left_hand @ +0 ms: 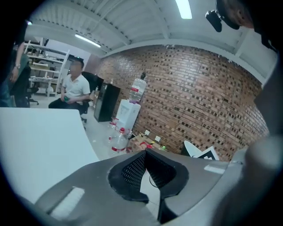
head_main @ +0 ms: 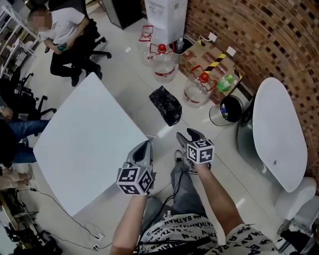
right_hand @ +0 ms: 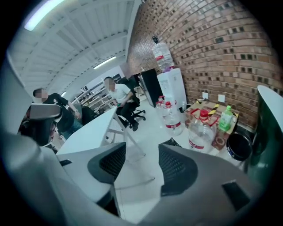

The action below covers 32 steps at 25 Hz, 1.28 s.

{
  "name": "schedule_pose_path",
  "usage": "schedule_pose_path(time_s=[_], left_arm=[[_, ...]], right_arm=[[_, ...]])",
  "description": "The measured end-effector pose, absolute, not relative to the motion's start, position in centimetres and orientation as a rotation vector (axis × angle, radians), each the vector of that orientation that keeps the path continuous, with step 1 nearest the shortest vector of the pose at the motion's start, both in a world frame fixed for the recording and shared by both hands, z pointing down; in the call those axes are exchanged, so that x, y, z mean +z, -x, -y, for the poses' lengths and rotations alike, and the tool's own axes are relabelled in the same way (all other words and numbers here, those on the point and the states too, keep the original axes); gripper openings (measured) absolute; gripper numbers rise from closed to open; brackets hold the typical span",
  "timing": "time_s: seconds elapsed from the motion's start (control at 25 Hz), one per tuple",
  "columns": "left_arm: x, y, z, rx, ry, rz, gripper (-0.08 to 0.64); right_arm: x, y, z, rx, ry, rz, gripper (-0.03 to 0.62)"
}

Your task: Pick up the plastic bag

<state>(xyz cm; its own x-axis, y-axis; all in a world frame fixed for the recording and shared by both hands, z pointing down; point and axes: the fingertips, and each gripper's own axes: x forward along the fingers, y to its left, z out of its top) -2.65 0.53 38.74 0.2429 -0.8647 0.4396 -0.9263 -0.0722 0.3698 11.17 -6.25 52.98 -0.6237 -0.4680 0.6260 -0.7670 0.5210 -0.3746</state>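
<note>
The black plastic bag (head_main: 166, 104) lies crumpled on the light floor, ahead of both grippers and apart from them. My right gripper (head_main: 188, 134) is held above the floor short of the bag, its jaws apart with nothing between them. In the right gripper view the gripper (right_hand: 141, 161) is open, and a corner of the bag (right_hand: 172, 142) peeks over the right jaw. My left gripper (head_main: 147, 144) hovers by the table's corner, its tips together. In the left gripper view the gripper (left_hand: 145, 153) has its pads meeting at the tips and holds nothing.
A white table (head_main: 84, 144) fills the left. Two large water jugs (head_main: 163, 62) (head_main: 198, 89), a green bottle (head_main: 227, 82), a dark bin (head_main: 229, 109) and a water dispenser (head_main: 167, 12) stand along the brick wall. A white oval seat (head_main: 276, 129) is at right. A person (head_main: 65, 35) sits at far left.
</note>
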Motion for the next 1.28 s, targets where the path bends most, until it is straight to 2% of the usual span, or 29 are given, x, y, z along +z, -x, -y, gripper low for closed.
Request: schedule_pose_path(time_s=[0.24,0.36,0.4,0.84,1.0,1.12,1.28], left_arm=[[49.6,-8.7,8.0,0.282,-1.956,1.468,0.000],[56.4,-11.7,10.8,0.349,-1.897,1.414,0.000],[58.8,-12.1,11.6,0.368,-1.866,1.412,0.000],[83.2,-9.7,16.5,0.488,-1.607,1.452,0.000],[89.6,-8.2,17.4,0.485,-1.580,1.465,0.000],[93.9,-6.8,18.2,0.504,-1.572,1.471,0.000],[98.0,-5.9,18.2,0.506,-1.541,1.440,0.000]], right_arm=[[66.0,-16.5,13.8,0.992,-1.075,2.151,0.265],[72.0,-18.0,15.8,1.074,-1.091,2.079,0.267],[73.9,-18.4,16.4,1.105,-1.098,2.060,0.293],[95.0,-18.1,21.3,1.251,-1.061,1.973,0.298],[102.8,-16.8,22.5,1.300,-1.069,1.972,0.298],[108.3,-15.6,23.6,1.404,-1.082,1.914,0.321],[114.0,-14.3,25.3,1.348,-1.041,1.891,0.321]])
